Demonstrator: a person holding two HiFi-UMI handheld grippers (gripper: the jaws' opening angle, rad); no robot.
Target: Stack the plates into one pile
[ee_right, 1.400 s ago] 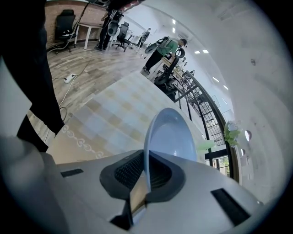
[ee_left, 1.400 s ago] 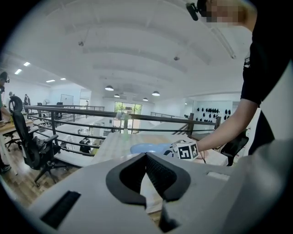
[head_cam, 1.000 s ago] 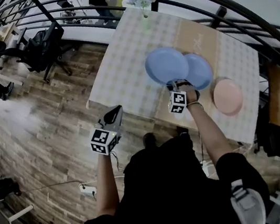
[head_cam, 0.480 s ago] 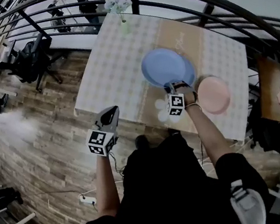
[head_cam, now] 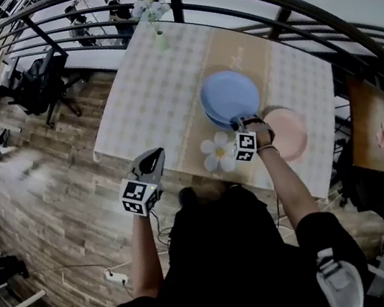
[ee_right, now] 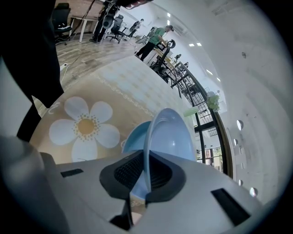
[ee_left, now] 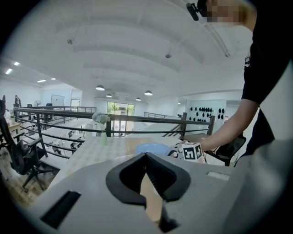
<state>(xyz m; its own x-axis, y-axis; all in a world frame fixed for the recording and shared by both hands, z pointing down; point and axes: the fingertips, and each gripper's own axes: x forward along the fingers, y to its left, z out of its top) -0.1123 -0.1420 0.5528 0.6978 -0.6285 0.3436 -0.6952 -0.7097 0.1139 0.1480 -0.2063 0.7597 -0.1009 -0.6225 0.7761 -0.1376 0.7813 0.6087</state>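
PLATES MEET: My right tongs (head_cam: 246,121) pinch the near rim of a blue plate (head_cam: 230,93), jaws closed tight on it. They hold it low over a second blue plate (ee_right: 132,137) on the surface (head_cam: 150,98). The pink plate (head_cam: 289,134) lies just to their right, not yet in the pile. My left tongs (head_cam: 151,159) hang off the surface's near edge, jaws together on nothing.

The risks, as I judge them, start with the grip. It is a thin pinch on one edge, so the held plate could pivot or slip if I open before it rests flat. Let go off-centre, it could skid off the lower plate toward the flower print (ee_right: 84,127). A hard drop could chip either rim.
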